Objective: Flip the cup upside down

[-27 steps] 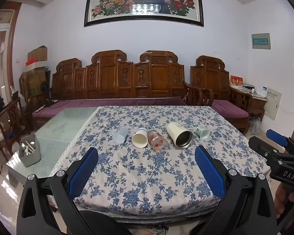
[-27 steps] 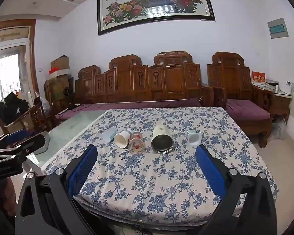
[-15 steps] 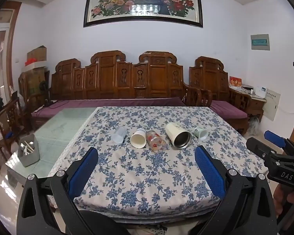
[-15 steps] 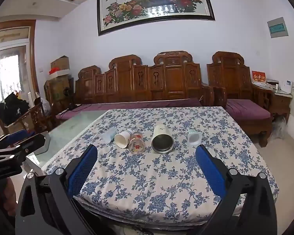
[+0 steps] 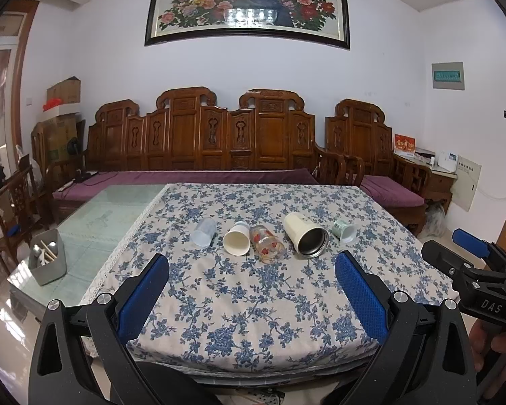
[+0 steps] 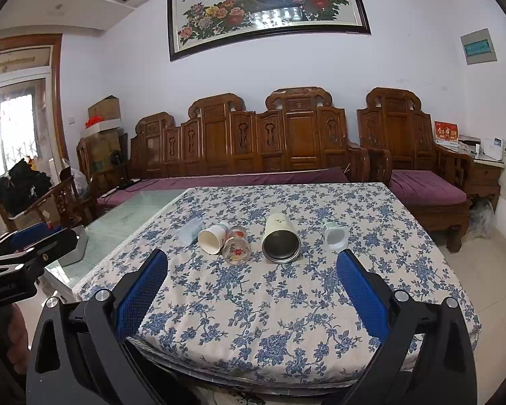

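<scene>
Several cups lie on their sides in a row on the floral tablecloth (image 5: 253, 303): a clear plastic cup (image 5: 204, 231), a white paper cup (image 5: 237, 242), a glass with red flowers (image 5: 266, 243), a cream tumbler with a steel inside (image 5: 305, 239) and a small green-and-white cup (image 5: 344, 230). The right wrist view shows the same row: the paper cup (image 6: 213, 237), the glass (image 6: 236, 245), the tumbler (image 6: 280, 242), the small cup (image 6: 335, 235). My left gripper (image 5: 251, 280) and right gripper (image 6: 251, 278) are both open and empty, held before the table's near edge, well short of the cups.
A grey utensil caddy (image 5: 47, 261) stands on the bare glass part of the table (image 5: 111, 209) at the left. A carved wooden sofa (image 5: 219, 141) runs behind the table. The right gripper shows at the right edge of the left wrist view (image 5: 472, 270).
Both views have shifted only slightly; the cups sit a little higher and nearer in the left wrist view. Both grippers stay open. No cup has moved.
</scene>
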Demonstrator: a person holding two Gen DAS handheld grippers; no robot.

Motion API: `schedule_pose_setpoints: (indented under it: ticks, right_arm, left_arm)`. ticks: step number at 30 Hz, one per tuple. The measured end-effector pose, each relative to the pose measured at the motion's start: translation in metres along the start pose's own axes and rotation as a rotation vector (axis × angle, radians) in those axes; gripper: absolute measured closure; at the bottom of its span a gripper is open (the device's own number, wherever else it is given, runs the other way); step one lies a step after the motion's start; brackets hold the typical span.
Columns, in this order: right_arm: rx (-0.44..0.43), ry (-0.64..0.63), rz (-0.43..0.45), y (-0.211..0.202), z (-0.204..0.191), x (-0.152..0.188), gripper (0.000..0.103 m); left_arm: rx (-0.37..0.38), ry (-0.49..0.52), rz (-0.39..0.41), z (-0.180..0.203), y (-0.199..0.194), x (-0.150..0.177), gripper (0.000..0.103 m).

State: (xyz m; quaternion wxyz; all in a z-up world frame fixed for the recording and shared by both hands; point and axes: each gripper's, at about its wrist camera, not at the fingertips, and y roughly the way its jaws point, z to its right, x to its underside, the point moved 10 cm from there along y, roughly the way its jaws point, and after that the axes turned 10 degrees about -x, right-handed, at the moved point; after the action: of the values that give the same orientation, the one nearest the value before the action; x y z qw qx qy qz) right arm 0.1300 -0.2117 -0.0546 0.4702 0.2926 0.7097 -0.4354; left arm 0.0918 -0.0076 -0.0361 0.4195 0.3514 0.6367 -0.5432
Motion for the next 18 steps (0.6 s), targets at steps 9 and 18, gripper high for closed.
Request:
schedule_pose_setpoints:
  ticks: [9, 18]
  right_arm:
    - [0.003, 0.006, 0.004, 0.0, 0.0032, -0.0002, 0.002]
    - [0.002, 0.006, 0.004, 0.0, 0.0034, -0.0001, 0.002]
  left_arm:
    - [0.001, -0.003, 0.002, 0.0009, -0.0008, -0.0005, 0.008]
    - [0.002, -0.006, 0.002, 0.0002, 0.0, -0.0006, 0.008]
